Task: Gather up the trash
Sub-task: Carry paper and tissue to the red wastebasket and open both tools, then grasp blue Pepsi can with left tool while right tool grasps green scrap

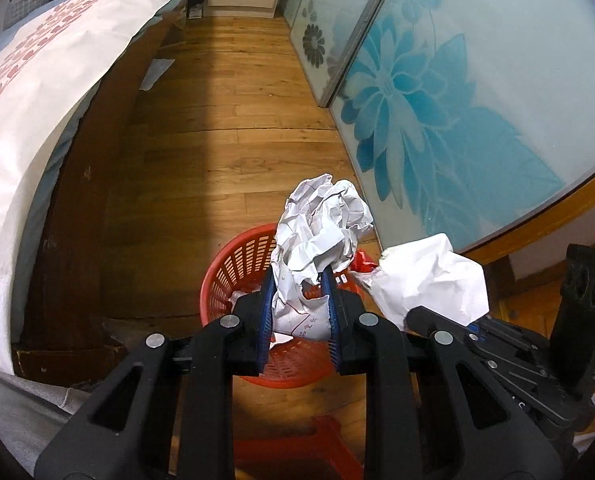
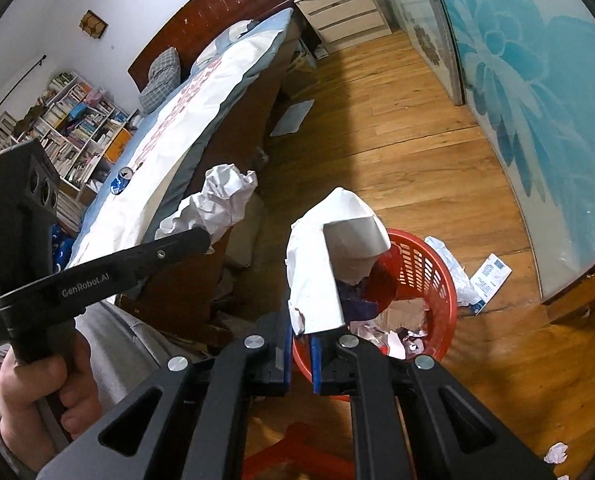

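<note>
My left gripper (image 1: 300,304) is shut on a crumpled ball of white paper (image 1: 321,232) and holds it over the red plastic basket (image 1: 233,264). My right gripper (image 2: 299,334) is shut on a folded white paper (image 2: 329,264), held just above the same red basket (image 2: 425,264), which has scraps of paper and cardboard inside. In the right wrist view the left gripper (image 2: 209,236) with its crumpled paper (image 2: 217,200) shows at the left, held by a hand (image 2: 29,392). In the left wrist view the right gripper's paper (image 1: 429,280) hangs at the right.
A bed (image 2: 185,120) with a wooden frame runs along the left. Frosted sliding doors (image 1: 457,92) with blue flowers line the right. Loose papers lie on the wooden floor (image 1: 237,100) beside the basket (image 2: 489,276) and by the bed (image 2: 293,116). A red stool (image 1: 305,452) stands below the grippers.
</note>
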The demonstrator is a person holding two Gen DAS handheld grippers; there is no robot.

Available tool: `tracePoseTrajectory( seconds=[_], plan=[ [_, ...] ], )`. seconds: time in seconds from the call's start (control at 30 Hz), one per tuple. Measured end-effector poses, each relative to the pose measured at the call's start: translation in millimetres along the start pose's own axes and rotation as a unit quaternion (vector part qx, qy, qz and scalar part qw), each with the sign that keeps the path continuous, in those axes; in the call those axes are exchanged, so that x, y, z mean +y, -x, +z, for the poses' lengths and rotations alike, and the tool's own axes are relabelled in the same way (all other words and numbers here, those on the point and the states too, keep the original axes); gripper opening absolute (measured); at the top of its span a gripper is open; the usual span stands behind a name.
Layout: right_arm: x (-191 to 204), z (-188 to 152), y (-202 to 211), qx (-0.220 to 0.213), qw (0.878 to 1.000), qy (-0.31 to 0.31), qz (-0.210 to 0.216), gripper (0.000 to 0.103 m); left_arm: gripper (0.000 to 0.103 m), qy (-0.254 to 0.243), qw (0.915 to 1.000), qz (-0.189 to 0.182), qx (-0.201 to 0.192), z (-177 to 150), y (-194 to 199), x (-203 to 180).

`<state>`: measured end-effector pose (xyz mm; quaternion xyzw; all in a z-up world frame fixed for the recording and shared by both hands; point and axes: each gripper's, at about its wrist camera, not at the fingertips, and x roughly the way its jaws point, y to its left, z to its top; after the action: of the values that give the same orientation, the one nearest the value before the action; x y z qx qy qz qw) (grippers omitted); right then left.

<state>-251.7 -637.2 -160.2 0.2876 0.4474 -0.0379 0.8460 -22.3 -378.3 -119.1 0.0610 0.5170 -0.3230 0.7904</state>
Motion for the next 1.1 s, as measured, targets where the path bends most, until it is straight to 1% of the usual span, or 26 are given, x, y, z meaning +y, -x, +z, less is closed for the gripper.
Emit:
tracePoseTrajectory(
  seconds=[0.2, 0.27, 0.3, 0.33, 0.37, 0.4, 0.43, 0.47, 0.53, 0.63, 0.77, 0.83, 0.9, 0.93, 1.0, 1.03, 1.1],
  plan=[
    [2.9, 1.7, -3.8, 0.002, 1.000, -0.004, -0.001, 0.010, 0.023, -0.001, 1.0000, 0.000, 0.005, 1.5, -5.6, -0.9],
    [0.3, 2.4, -4.4, 0.005, 1.000, -0.011, -0.001, 0.012, 0.026, 0.000, 1.0000, 0.000, 0.008, 1.4, -5.9, -0.3],
    [-0.4, 2.5, -5.1, 0.006, 1.000, -0.014, -0.002, 0.018, 0.032, -0.001, 1.0000, 0.000, 0.010, 1.9, -7.0, -1.0],
    [-1.1, 3.3, -5.5, 0.005, 1.000, -0.016, -0.005, 0.029, 0.047, -0.003, 0.9999, 0.003, 0.012, 1.9, -7.7, -1.7],
    [-1.5, 3.6, -5.4, 0.003, 1.000, -0.019, -0.007, 0.036, 0.054, -0.004, 0.9999, 0.009, 0.012, 1.4, -7.5, -2.6],
    [-2.3, 3.8, -5.1, 0.001, 1.000, -0.022, -0.007, 0.047, 0.065, -0.006, 0.9999, 0.013, 0.009, 1.3, -6.3, -3.5],
    [-2.0, 5.0, -3.6, -0.001, 1.000, -0.024, -0.009, 0.048, 0.068, -0.007, 0.9998, 0.015, 0.005, 1.3, -4.4, -3.7],
    [-3.3, 5.1, -3.9, -0.002, 1.000, -0.024, -0.013, 0.048, 0.069, -0.006, 0.9999, 0.015, 0.003, 1.0, -3.0, -3.2],
    [-2.9, 7.8, -0.6, -0.007, 0.999, -0.026, -0.017, 0.049, 0.074, -0.003, 0.9999, 0.016, 0.003, 0.2, -2.5, -0.9],
    [-2.7, 10.3, 2.2, -0.013, 0.999, -0.024, -0.018, 0.053, 0.074, 0.012, 0.9999, 0.011, 0.000, -0.2, 0.7, 5.7],
    [7.2, 15.6, 5.5, -0.018, 1.000, -0.018, -0.016, 0.053, 0.074, 0.036, 0.9992, -0.003, -0.014, -0.2, 14.8, 18.1],
    [14.5, 18.2, 4.9, -0.019, 1.000, -0.012, -0.014, 0.054, 0.074, 0.051, 0.9978, -0.021, -0.035, 0.2, 34.2, 29.9],
    [26.5, 21.7, 2.1, -0.019, 1.000, 0.003, -0.007, 0.056, 0.074, 0.058, 0.9960, -0.028, -0.062, 1.2, 56.2, 44.2],
    [34.3, 23.4, 0.4, -0.019, 1.000, 0.013, -0.007, 0.058, 0.074, 0.054, 0.9954, -0.019, -0.077, 1.9, 70.2, 53.2],
    [56.2, 26.4, -5.8, -0.017, 0.999, 0.035, -0.002, 0.060, 0.074, 0.046, 0.9918, 0.023, -0.117, 2.2, 103.7, 79.3],
    [66.0, 28.0, -9.6, -0.015, 0.999, 0.044, 0.002, 0.060, 0.076, 0.047, 0.9895, 0.038, -0.131, 1.8, 116.0, 90.9],
    [92.8, 33.1, -18.7, -0.013, 0.997, 0.071, 0.009, 0.062, 0.079, 0.056, 0.9815, 0.072, -0.168, -0.8, 147.6, 126.3]
  ],
)
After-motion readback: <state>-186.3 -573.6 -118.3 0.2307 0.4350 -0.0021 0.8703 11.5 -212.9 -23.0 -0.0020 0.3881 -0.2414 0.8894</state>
